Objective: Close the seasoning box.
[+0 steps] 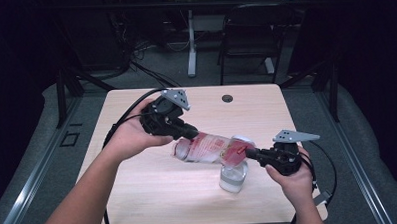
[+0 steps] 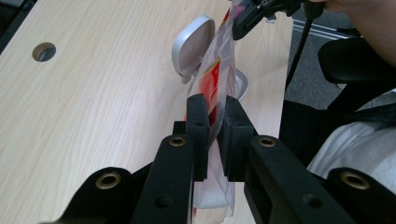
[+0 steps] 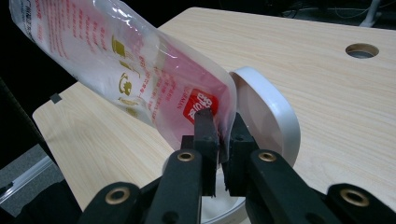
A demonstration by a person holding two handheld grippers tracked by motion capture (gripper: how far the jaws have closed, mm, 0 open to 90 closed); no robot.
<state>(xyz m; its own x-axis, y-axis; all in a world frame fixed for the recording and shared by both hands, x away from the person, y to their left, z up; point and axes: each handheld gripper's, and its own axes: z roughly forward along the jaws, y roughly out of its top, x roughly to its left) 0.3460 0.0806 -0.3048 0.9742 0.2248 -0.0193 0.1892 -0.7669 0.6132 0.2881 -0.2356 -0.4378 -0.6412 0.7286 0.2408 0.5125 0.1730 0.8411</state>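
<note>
A clear plastic pouch (image 1: 210, 148), printed in red with some gold marks, is hanging stretched between the two tongs above the middle of the tabletop (image 1: 139, 204), slightly toward 4 o'clock of its centre. It is soft, glossy and crinkled, and it is tilting with its right end lower. Something white seems to be sitting inside it, though the film is too reflective to say what.

The left tongs (image 1: 191, 134) are pinching the pouch's upper end at about 10 o'clock of the bag; in the left gripper view the black pads (image 2: 200, 122) are pressing flat on the film from both sides. The right tongs (image 1: 249, 153) are clamping the lower end at about 3 o'clock, and in the right gripper view their pads (image 3: 206, 130) are closing tight on the red label corner.

Directly under that lower end, a small clear jar (image 1: 234, 178) is standing upright on the tabletop, round and smooth-walled; what it is holding is hard to make out. Its round hinged lid (image 3: 273, 116), white and smooth in the right gripper view, is standing open behind the mouth, touching or nearly touching the pouch.

The tabletop is pale wood-grain laminate with a round cable hole (image 1: 227, 98) toward 12 o'clock.
</note>
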